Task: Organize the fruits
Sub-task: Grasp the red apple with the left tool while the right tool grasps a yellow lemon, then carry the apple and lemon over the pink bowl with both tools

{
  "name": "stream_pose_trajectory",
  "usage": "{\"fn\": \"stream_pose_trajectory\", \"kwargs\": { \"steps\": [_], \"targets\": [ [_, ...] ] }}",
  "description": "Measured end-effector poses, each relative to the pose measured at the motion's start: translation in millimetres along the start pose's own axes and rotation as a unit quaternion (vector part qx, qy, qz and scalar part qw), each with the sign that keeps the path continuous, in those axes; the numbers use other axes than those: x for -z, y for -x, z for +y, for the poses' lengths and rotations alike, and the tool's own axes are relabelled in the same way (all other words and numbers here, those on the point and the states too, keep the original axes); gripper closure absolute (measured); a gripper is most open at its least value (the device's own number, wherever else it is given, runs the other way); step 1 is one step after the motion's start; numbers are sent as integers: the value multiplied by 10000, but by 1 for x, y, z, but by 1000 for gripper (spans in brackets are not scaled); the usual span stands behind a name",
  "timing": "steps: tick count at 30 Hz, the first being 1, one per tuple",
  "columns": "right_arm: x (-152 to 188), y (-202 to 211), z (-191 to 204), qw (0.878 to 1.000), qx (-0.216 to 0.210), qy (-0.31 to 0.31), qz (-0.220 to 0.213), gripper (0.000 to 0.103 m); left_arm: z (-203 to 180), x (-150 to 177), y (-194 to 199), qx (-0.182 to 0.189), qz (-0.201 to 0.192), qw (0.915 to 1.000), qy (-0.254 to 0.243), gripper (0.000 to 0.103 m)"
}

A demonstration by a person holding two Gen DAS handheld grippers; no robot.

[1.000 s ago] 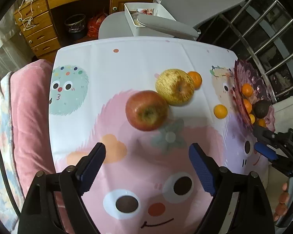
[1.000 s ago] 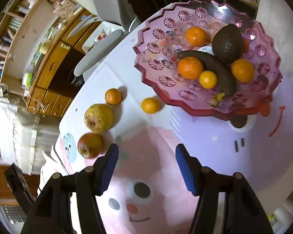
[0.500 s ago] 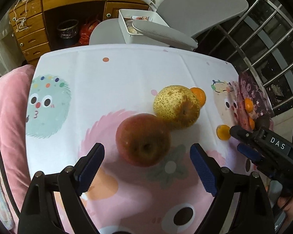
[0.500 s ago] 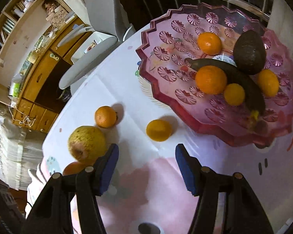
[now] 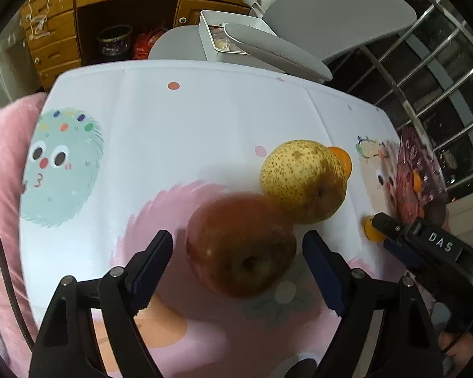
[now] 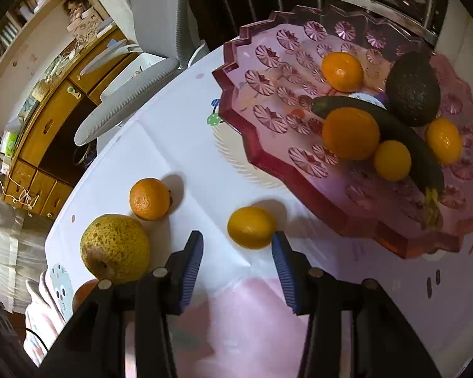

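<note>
Straddling red apple (image 5: 241,247), left tool (image 5: 238,266) jaws narrowing, not touching.

Your left hand-held gripper (image 5: 236,261) points steeply down, its jaws apart and just closing inward. Your right hand-held gripper (image 6: 238,249), likewise tilted down, has been narrowing too.

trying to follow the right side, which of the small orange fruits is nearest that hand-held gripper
The loose orange fruit on the tablecloth, between the right hand-held gripper fingertips. The other loose one lies farther off beside the pear; the rest sit in the pink tray.
</note>
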State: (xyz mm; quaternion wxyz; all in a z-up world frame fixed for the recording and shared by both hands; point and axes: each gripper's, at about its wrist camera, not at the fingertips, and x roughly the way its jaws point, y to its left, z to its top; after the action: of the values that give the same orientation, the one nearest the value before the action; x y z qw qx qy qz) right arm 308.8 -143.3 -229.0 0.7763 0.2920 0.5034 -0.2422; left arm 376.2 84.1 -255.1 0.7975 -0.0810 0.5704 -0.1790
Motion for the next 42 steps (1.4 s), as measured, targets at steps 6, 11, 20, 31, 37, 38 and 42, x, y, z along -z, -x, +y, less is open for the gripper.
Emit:
{"fn": "stream_pose_trajectory", "kwargs": {
  "steps": [6,11,20,31,37,38,42],
  "targets": [
    [-5,0,3,9996,190,138,-178,63,-2,-1,-8,30,42,10000,-38,35],
    [-7,-5,5,9987,405,198,-226,63,-2,-1,-8,56,26,10000,-25,35],
    [-11,-14,9,9953,871,309,-299,69,-4,0,-6,-43,5,10000,-74,35],
    [-4,-11,6,9951,766,506,-360,71,-12,5,-3,-292,89,9992,-239,35],
    [7,-6,4,9953,402,851,-213,71,-13,16,9,-345,87,9992,-190,35],
    [9,-5,4,9955,324,875,-169,71,-14,18,12,-338,80,9992,-176,35],
    [20,6,1,9950,-79,991,-16,71,-19,24,25,-365,53,9992,-145,35]
  ]
}}
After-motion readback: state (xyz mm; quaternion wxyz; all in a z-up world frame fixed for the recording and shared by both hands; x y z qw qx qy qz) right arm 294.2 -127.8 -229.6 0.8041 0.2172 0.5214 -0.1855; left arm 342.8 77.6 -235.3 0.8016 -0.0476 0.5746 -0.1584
